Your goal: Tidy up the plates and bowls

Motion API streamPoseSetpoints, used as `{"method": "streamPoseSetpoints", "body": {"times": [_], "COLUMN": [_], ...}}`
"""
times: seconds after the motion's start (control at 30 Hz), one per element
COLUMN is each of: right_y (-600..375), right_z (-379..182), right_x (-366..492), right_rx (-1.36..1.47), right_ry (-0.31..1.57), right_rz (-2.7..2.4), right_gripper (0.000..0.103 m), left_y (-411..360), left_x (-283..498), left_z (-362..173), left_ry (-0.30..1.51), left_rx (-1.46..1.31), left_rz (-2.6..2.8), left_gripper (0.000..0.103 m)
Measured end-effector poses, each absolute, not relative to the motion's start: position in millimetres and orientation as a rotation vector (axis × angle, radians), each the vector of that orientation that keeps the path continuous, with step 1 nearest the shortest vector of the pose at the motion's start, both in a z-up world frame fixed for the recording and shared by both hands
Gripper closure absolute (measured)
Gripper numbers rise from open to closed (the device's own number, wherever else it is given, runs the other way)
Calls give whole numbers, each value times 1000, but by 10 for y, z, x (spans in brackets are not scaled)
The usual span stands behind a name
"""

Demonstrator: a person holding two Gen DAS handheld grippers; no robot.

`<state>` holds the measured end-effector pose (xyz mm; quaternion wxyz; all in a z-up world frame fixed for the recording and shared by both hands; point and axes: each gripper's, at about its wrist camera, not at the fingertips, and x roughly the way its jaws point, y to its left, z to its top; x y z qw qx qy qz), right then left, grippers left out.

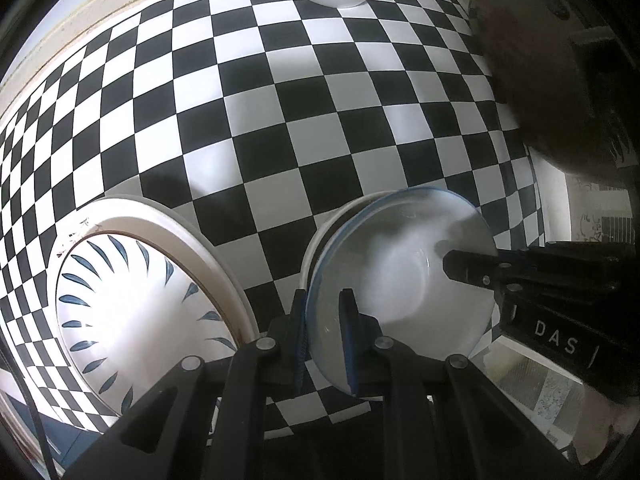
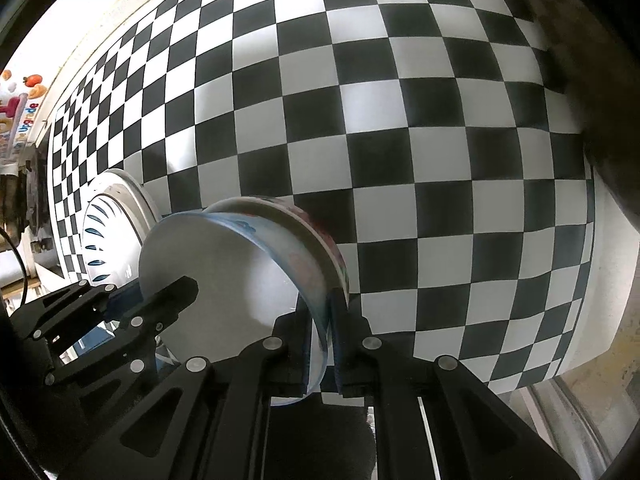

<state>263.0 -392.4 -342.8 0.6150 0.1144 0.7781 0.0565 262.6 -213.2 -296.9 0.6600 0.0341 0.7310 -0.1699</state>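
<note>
Held above the checkered cloth (image 1: 304,128): blue-rimmed bowl (image 1: 404,280), rim pinched between left gripper (image 1: 324,320) jaws, opposite rim clamped by right gripper (image 2: 324,344) (possibly two nested bowls), beside patterned plate (image 1: 132,320).

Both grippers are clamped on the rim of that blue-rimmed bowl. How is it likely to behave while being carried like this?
The blue-rimmed bowl looks glazed and glossy, so its rim may slip between the left gripper pads. It appears rigid ceramic or glass, likely breakable if dropped onto the checkered table. Held on edge, with the right gripper on the opposite rim, it probably won't pivot.
</note>
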Motion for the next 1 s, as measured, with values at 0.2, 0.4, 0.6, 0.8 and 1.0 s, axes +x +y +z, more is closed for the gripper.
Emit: {"method": "streamPoseSetpoints", "body": {"times": [0.2, 0.4, 0.6, 0.8, 1.0], "right_y": [-3936, -3970, -3989, -3986, -4002], "right_z": [-3419, -3387, -3377, -3308, -3083], "right_x": [2650, 2637, 2625, 2564, 2380], "right_rx": [265, 262, 260, 256, 281], "right_ry": [1800, 1791, 1789, 1756, 1701], "right_rz": [131, 122, 127, 120, 136], "right_gripper": [91, 91, 91, 91, 91], "left_y": [-2127, -2130, -2118, -2030, -1910], "left_x": [2622, 2619, 2610, 2542, 2492], "left_z": [-2987, -2996, -2982, -2811, -2536], "left_ry": [1665, 1664, 1662, 1622, 1542], "left_rx": [63, 59, 56, 49, 62], "left_rz": [-381, -377, -377, -354, -325], "left_gripper": [90, 90, 90, 89, 89]}}
